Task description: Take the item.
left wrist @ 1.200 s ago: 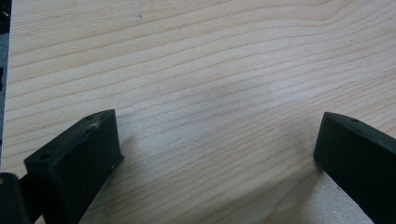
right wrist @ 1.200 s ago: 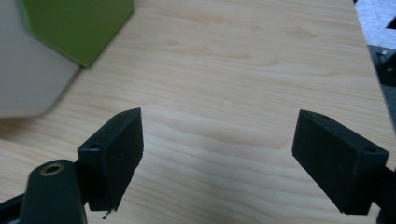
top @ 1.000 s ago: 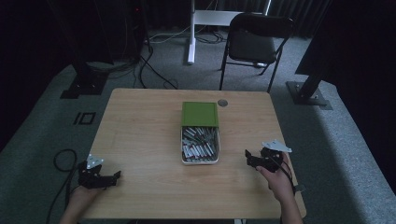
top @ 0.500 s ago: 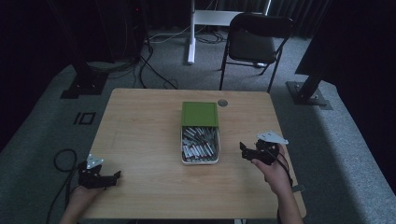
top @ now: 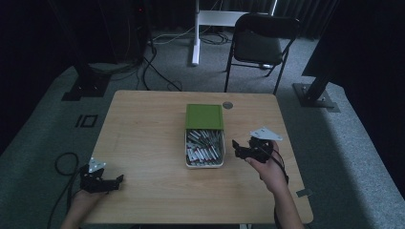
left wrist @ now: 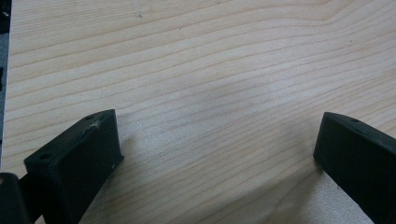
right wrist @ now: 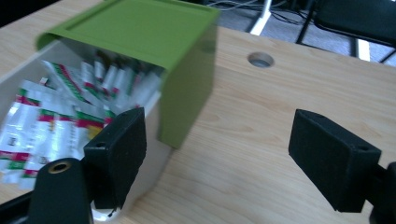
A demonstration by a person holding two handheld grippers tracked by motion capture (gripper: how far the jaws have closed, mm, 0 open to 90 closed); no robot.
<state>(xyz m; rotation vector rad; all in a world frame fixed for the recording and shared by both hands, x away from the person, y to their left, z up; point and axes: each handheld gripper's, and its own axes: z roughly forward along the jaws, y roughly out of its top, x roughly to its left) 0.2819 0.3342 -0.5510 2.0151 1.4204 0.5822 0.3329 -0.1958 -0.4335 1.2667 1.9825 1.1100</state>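
Note:
A white box (top: 204,164) full of small red, green and white packets (top: 203,148) stands at the table's middle, with its green lid (top: 204,116) slid back over the far half. My right gripper (top: 237,147) hovers open just right of the box, jaws pointing at it. In the right gripper view the green lid (right wrist: 140,35) and packets (right wrist: 60,126) lie close ahead on the left, and the right gripper (right wrist: 224,149) has nothing between its jaws. My left gripper (top: 117,180) rests open near the table's front left corner; in its own view the left gripper (left wrist: 215,149) frames bare wood.
A round cable hole (top: 228,105) sits in the wooden table (top: 143,129) behind the box. A black folding chair (top: 260,43) and white desk legs (top: 196,33) stand beyond the far edge. A cable (top: 62,164) loops on the floor at the left.
My right gripper has moved left toward the box and lifted a little. The left gripper has stayed in place.

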